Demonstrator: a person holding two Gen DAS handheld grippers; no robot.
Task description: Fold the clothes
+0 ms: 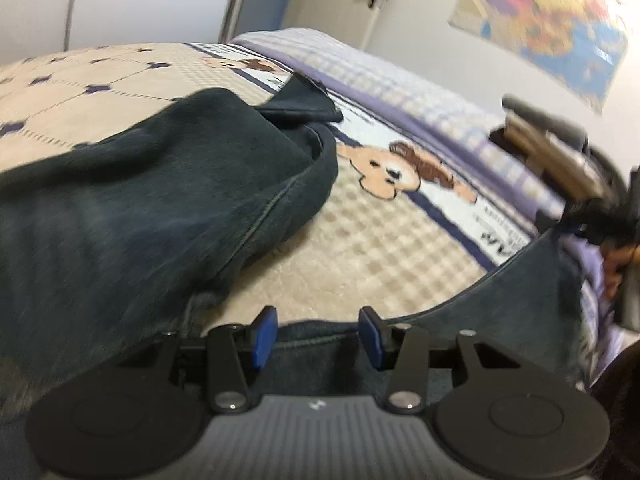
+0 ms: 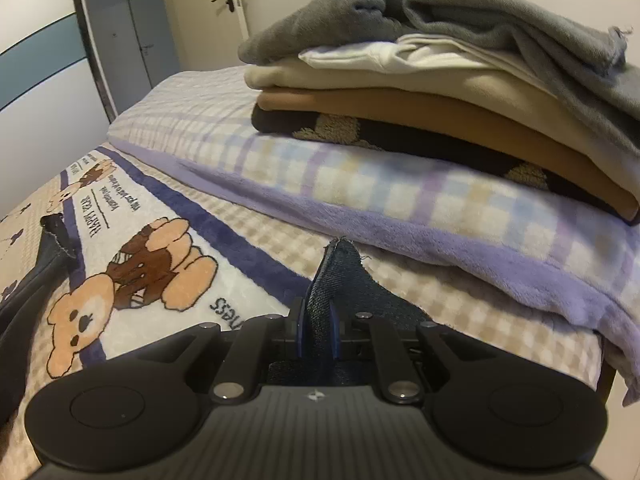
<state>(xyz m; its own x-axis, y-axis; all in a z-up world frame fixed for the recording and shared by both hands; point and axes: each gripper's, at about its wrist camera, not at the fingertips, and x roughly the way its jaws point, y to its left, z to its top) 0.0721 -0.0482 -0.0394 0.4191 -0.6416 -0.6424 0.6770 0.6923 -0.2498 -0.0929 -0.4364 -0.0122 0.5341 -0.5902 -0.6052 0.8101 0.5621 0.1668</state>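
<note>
A dark blue denim garment (image 1: pixel 152 200) lies bunched on the bed at the left of the left wrist view, and one edge runs taut to the right (image 1: pixel 520 288). My left gripper (image 1: pixel 318 334) is open, its blue pads apart just above the denim hem. My right gripper (image 2: pixel 318 336) is shut on a corner of the denim garment (image 2: pixel 340 268), which sticks up between the pads. The right gripper also shows at the right of the left wrist view (image 1: pixel 576 208), holding the stretched edge.
The bed has a beige checked blanket with teddy bears (image 2: pixel 120 280) and a lilac checked blanket (image 2: pixel 400 200). A stack of folded clothes (image 2: pixel 440 80) sits on the lilac blanket. A door (image 2: pixel 208 4) and a wall poster (image 1: pixel 552 24) are behind.
</note>
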